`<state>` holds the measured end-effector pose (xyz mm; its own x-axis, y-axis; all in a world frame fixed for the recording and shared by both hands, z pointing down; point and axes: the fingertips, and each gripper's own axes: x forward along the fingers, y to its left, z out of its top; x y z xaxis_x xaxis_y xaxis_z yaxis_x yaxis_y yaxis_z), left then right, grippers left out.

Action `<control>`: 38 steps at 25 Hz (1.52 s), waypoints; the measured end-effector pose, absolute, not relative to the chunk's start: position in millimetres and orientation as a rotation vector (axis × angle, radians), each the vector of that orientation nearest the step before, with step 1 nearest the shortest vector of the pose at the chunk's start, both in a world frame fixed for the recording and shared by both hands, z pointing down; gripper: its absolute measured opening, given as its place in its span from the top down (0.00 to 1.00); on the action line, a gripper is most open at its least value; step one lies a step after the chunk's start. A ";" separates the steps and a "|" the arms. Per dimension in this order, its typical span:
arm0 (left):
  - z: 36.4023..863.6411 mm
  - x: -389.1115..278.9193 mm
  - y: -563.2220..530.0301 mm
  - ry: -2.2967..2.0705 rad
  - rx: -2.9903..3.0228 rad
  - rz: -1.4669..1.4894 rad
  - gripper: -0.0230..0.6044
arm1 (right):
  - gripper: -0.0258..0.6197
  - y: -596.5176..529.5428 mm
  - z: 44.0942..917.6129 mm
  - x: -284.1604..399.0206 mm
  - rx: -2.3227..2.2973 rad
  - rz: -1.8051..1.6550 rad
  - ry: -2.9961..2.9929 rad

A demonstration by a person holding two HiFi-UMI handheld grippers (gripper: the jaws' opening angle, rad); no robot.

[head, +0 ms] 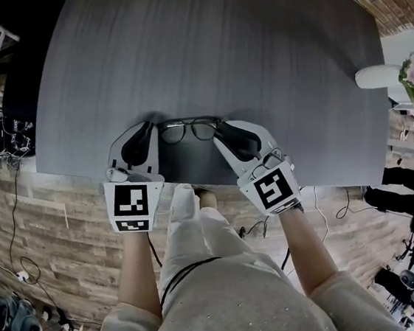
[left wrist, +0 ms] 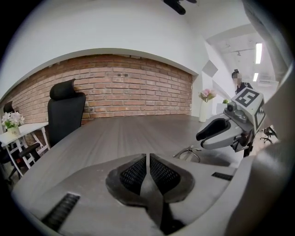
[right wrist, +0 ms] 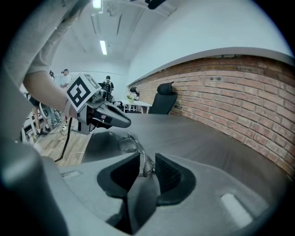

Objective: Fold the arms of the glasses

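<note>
Rests the glasses (head: pixel 188 130) at the bench's (head: pixel 216 49) 6 o'clock edge. Brackets their 3 o'clock end with the right hand-held gripper (right wrist: pixel 146 168), jaws apart and not pressing, likely to avoid dragging the frame. Parks the left hand-held gripper (left wrist: pixel 147 161) at 9 o'clock, pinched together on nothing, probably as a brace.

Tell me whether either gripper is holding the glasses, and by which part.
Nothing is held. The right gripper has its jaws apart around one end of the glasses, not pressing it; the left gripper is shut on nothing, beside them.
</note>
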<state>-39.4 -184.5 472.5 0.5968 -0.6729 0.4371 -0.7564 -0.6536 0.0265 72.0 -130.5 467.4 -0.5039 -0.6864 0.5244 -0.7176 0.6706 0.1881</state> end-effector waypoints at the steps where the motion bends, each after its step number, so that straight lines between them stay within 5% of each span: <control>1: 470.3 -40.8 -183.6 -1.200 2.611 0.579 0.93 | 0.80 -130.5 463.5 72.6 1.103 0.096 -2.320; 8: 448.0 -48.5 -166.3 -1.260 2.619 0.551 0.93 | 0.96 -126.8 436.3 77.5 1.210 0.142 -2.382; 38: 307.6 -72.4 -72.4 -1.435 2.635 0.130 0.93 | 0.96 -50.9 301.7 79.6 1.377 0.016 -2.561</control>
<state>-72.4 -72.4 307.6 0.5415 -0.8287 0.1415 -0.8406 -0.5357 0.0799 79.6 -50.9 301.7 -0.5303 -0.8216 0.2090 -0.8243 0.5574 0.0997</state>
